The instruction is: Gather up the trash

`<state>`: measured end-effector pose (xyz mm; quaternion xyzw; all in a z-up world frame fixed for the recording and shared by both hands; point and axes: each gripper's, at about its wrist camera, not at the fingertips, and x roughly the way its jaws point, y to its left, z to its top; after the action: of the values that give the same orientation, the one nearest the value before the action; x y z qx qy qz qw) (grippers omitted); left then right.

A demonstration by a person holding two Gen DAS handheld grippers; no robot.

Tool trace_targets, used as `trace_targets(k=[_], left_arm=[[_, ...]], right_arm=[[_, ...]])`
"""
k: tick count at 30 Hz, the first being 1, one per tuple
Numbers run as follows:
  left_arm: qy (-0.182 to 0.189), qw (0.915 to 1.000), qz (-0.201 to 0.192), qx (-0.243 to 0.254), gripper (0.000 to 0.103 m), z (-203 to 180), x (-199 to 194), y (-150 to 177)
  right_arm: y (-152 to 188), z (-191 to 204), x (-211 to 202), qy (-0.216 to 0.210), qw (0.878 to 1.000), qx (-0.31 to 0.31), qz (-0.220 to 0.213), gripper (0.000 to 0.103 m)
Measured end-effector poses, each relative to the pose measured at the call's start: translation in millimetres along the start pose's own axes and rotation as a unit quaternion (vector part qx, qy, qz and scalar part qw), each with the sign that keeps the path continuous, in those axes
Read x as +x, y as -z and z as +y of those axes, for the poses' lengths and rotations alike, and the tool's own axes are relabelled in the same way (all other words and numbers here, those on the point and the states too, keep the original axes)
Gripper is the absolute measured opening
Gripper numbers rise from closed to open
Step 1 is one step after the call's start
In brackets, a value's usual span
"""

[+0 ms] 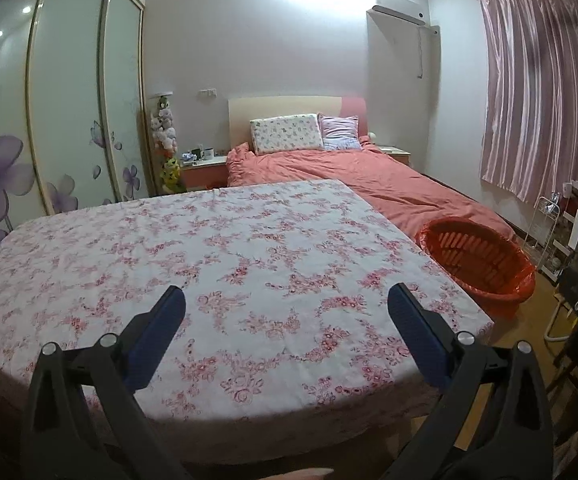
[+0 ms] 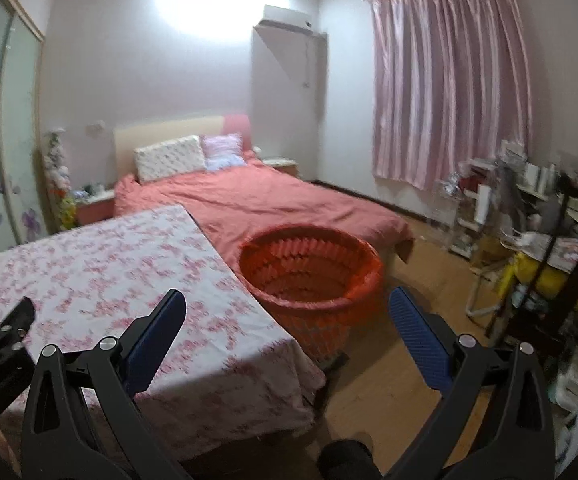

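Firstly, left wrist view
Left gripper (image 1: 287, 300): black plastic arms with ribbed blue pads (image 1: 157, 340); jaws stand wide apart, holding nothing, above the table.
Table (image 1: 209, 248): flat top under a white cloth printed with pink flowers, lightly wrinkled, hanging over the near edge.
Trash basket (image 1: 479, 264): round, slatted plastic, lined with a glossy orange-red bag; at 3 o'clock, just beside the table's right corner, partly cut off by it.
Bed (image 1: 369, 184): at 12 o'clock, rumpled coral cover, two pillows against a cream headboard.
Wardrobe (image 1: 69, 100): at 10 o'clock, frosted sliding doors with purple flower prints.
Writing: none readable.

Right wrist view
Right gripper (image 2: 287, 300): same build; jaws wide apart and empty, hanging over the table's right corner and the floor.
Trash basket (image 2: 311, 276): at 12 o'clock, open mouth showing; whether anything lies inside cannot be told.
Left gripper (image 2: 17, 316): one black finger enters at 9 o'clock, the rest cut off.
Curtain (image 2: 449, 84): at 1 o'clock, shiny pink pleats.
Shelves (image 2: 537, 220): at 3 o'clock, cluttered, blurred, contents hard to make out.
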<state>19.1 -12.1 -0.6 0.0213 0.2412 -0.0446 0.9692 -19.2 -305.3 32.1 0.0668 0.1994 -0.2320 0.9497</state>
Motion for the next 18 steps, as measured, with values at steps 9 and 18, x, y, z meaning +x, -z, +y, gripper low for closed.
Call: trace_targets(k=[9, 18], left_arm=[[-0.013, 0.9996, 0.022, -0.011, 0.099, 2, 1, 7], [-0.026, 0.9993, 0.020, -0.017, 0.099, 4, -7, 9]], right_arm=[[14, -4, -1, 0.024, 0.999, 0.010, 0.045, 0.100], [21, -3, -8, 0.035, 0.998, 0.008, 0.047, 0.100]])
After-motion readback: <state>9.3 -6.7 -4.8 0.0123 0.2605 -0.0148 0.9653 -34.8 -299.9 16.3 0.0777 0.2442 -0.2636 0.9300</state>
